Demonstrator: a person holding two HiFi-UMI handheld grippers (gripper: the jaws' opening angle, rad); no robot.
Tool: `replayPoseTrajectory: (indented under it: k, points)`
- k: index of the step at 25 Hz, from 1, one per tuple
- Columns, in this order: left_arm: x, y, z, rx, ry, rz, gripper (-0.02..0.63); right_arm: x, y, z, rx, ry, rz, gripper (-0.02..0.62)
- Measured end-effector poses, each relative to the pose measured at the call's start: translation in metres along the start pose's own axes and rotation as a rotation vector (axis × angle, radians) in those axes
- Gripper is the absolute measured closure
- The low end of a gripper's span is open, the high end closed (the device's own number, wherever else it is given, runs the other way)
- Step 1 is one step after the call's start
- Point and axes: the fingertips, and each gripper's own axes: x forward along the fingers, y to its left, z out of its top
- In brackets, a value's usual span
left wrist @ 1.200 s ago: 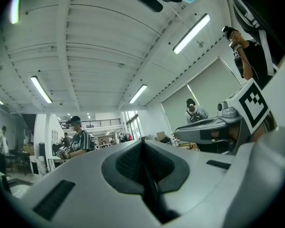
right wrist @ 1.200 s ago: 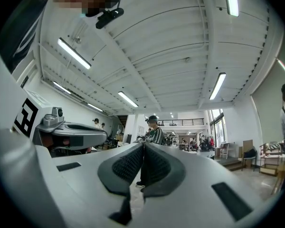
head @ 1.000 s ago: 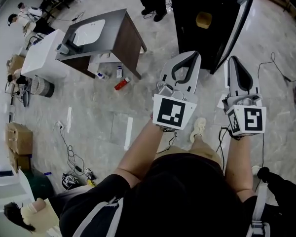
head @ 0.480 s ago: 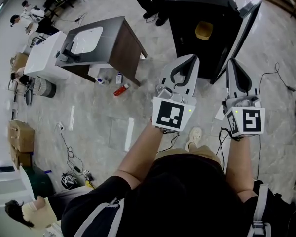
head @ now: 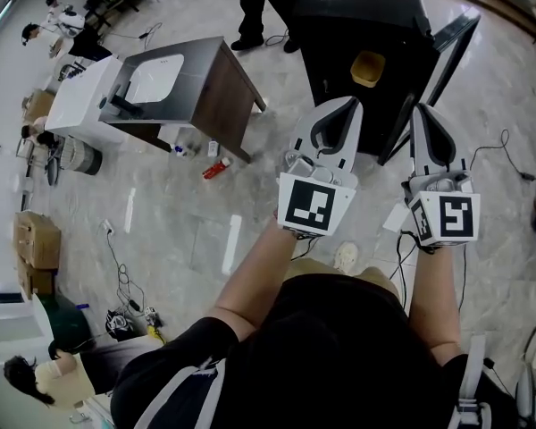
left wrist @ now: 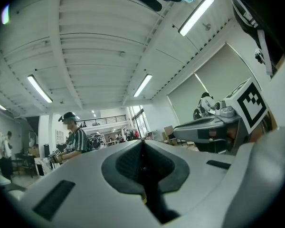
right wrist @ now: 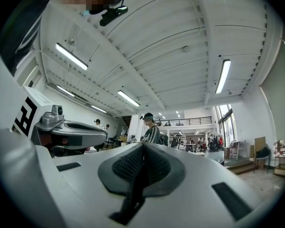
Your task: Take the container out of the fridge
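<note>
In the head view a black fridge (head: 357,25) stands ahead with its door (head: 433,74) swung open to the right. A yellow-tan container (head: 368,68) sits inside on a shelf. My left gripper (head: 343,107) is shut and holds nothing, its tip just below the fridge opening in the picture. My right gripper (head: 426,114) is shut and empty too, in front of the door's edge. Seen from the left gripper view, the left gripper (left wrist: 142,142) points level into the room, jaws pressed together. The right gripper (right wrist: 143,145) does the same in its own view. The container is hidden in both gripper views.
A brown sink cabinet (head: 183,79) and a white appliance (head: 76,101) stand at the left. A red bottle (head: 213,168) and small bottles lie on the floor beside them. A person (head: 259,7) stands behind the fridge's left side. Cables (head: 129,289) and cardboard boxes (head: 36,239) lie at the far left.
The fridge and its open door have drawn closer and more under the grippers. Both grippers stay shut and keep their pose.
</note>
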Motion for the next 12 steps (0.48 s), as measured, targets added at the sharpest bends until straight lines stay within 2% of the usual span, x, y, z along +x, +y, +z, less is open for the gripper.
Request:
replayPoseTrajectory:
  k: [12]
  points:
    - [0.034, 0.008, -0.012, 0.003, 0.017, 0.009, 0.583, 0.025, -0.027, -0.011, 0.024, -0.001, 0.004, 0.558]
